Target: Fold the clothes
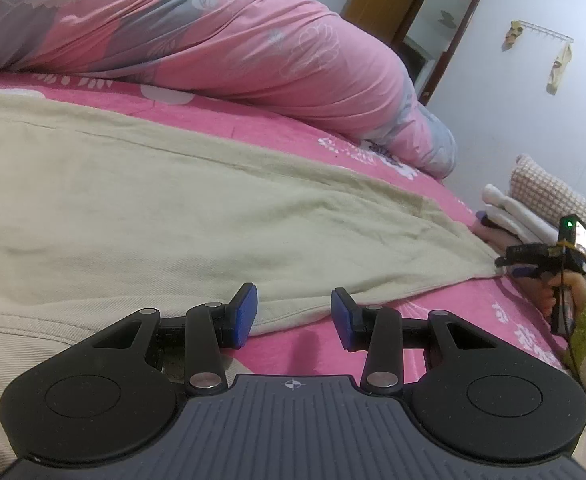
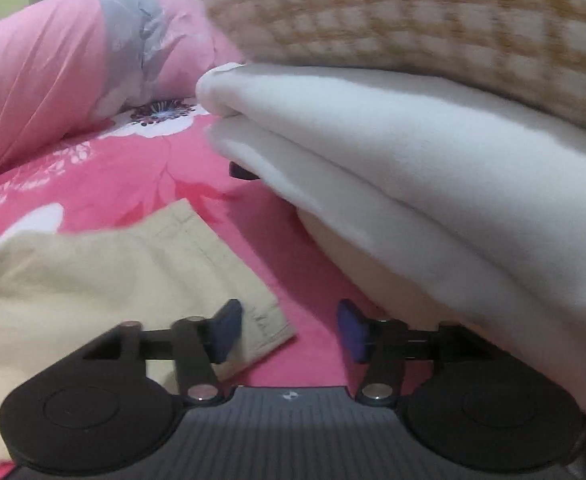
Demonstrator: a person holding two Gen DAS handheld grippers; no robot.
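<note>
We see beige trousers (image 1: 141,208) spread flat across the bed (image 1: 373,356), which has a pink floral sheet. Left claw (image 1: 294,316) sits low at the near edge of the trousers, jaws partly apart, nothing between the blue pads (image 1: 247,314); the left pad hangs over the fabric edge, the right one over bare sheet. Right claw (image 2: 289,330) stands fairly wide and empty, with the hemmed corner of the trousers (image 2: 253,300) lying under and beside its left pad, no grip on it. Just right of that claw is a folded stack: white cloth (image 2: 433,168) with a tan checked knit (image 2: 433,12) on top. From the left wrist view the right claw (image 1: 509,266) shows at the far corner of the trousers, held by a hand (image 1: 565,292) in a green cuff. A rolled pink quilt (image 1: 213,36) lies along the far side of the bed.
</note>
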